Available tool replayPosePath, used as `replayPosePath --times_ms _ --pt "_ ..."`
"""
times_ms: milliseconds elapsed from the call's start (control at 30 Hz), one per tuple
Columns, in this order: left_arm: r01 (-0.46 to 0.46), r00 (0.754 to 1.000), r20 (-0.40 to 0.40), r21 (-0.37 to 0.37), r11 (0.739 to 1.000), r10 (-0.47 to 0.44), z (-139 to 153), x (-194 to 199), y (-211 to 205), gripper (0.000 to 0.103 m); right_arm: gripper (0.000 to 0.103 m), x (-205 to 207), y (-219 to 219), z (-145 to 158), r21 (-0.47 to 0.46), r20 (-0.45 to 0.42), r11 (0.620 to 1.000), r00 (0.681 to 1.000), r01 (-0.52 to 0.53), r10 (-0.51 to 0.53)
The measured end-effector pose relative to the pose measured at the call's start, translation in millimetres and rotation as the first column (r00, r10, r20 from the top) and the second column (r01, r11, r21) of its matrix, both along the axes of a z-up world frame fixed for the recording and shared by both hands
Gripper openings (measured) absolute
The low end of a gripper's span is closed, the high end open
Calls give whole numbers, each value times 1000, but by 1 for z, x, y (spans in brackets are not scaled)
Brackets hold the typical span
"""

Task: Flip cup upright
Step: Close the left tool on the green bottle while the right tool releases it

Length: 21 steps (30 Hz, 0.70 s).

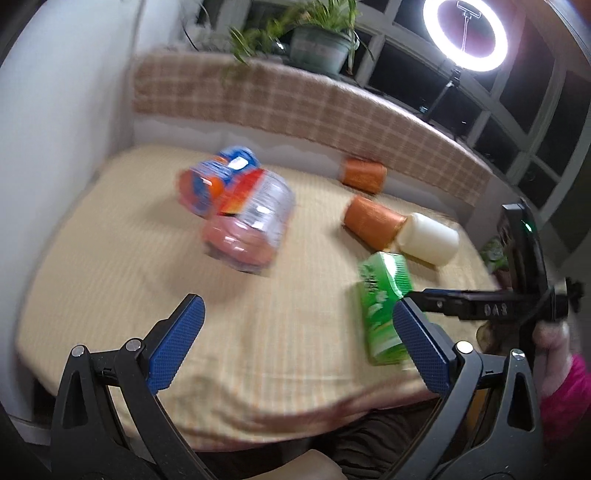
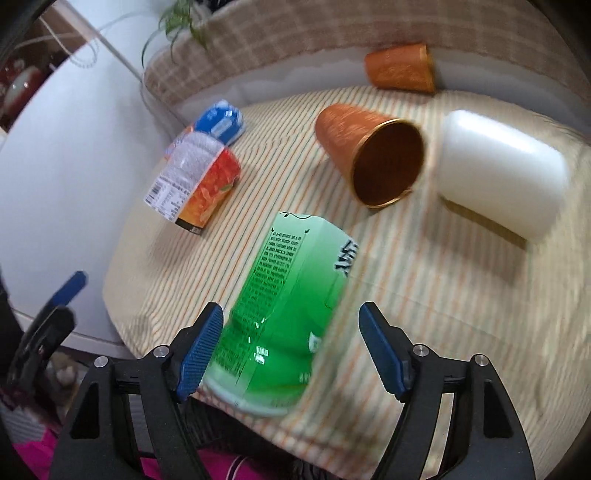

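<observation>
My left hand-held gripper hangs over the near edge of the counter, its blue pads spread wide with nothing between them. My right hand-held gripper is also spread apart, low over the near edge. The green pack lies between its pads, touching or nearly touching the left pad, with a clear gap to the right pad; it is not clamped.

The counter wears a striped yellow cloth. The near orange cup lies on its side toward the far right part of it, mouth facing my right camera, gold rim showing. Just beside its mouth, a white cup lies on its side too; I cannot tell whether they touch. A second orange cup lies on its side farther back, by the plaid ledge.

To the left lie a labelled orange-red bottle and a blue pack behind it. From the left camera these are blurred. A plant and a ring light stand beyond the ledge.
</observation>
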<state>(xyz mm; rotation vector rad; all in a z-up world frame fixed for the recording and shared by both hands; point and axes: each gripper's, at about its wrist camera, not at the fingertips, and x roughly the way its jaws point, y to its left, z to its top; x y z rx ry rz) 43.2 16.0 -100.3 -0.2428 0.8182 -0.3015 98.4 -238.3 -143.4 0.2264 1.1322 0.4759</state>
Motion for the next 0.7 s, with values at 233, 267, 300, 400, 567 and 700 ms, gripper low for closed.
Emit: replayPosePath --times_ms 233,267,300,400,567,700 --pt "140 982 -114 -104 985 -152 -16 40 -46 99 76 -60 -36 18 -91 191 988 976 123 -103" --pt "150 977 -132 -118 982 -165 -18 44 -51 99 76 -69 -41 19 -97 207 985 971 142 -120" --pt "164 970 -157 -139 977 -186 -23 52 -58 99 76 -78 -46 19 -97 217 982 966 163 -139" --pt "171 948 -236 -193 966 -215 -35 70 -71 99 76 -95 -64 16 -76 216 971 954 226 -205" --pt "148 926 -313 -219 965 -213 -49 97 -88 94 76 -108 -82 13 -64 217 953 936 297 -277" --pt "163 911 -341 -217 962 -231 -57 106 -98 84 76 -112 -92 9 -54 203 943 928 329 -312"
